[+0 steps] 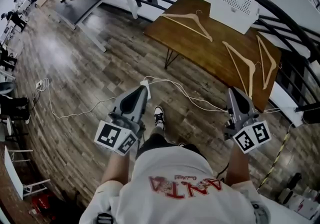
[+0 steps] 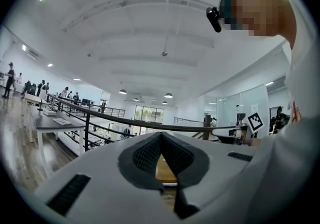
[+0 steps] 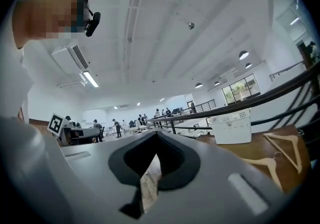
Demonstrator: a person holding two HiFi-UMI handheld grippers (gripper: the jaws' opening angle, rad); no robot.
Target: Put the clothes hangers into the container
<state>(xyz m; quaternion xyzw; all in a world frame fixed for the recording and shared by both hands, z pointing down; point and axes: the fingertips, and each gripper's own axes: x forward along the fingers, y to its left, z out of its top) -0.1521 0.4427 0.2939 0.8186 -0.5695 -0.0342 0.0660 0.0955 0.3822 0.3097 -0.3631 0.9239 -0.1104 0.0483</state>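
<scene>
Left gripper and right gripper are both held level in front of us, side by side and well apart, each with its marker cube nearest our body. We see the left gripper's jaws drawn together at the tips, with nothing caught between them. The right gripper's jaws are closed the same way and are just as empty. Below both grippers lies the wood-plank floor, and a white cable trails across it between them and a little ahead. Our shoe shows between the two grippers, closer to the left one.

Ahead of the grippers, and clear of both, stands the brown bench; it sits more in line with the right gripper than with the left. Three wooden hangers lie flat on its top. The near hanger is straight ahead of the right gripper. The side hanger lies just to the right of that one. The far hanger lies further off, ahead and between the two grippers. None of the three touches a gripper. The white container, with a perforated wall, stands at the bench's far edge beyond the hangers, ahead of the right gripper. A dark railing curves past behind it.
</scene>
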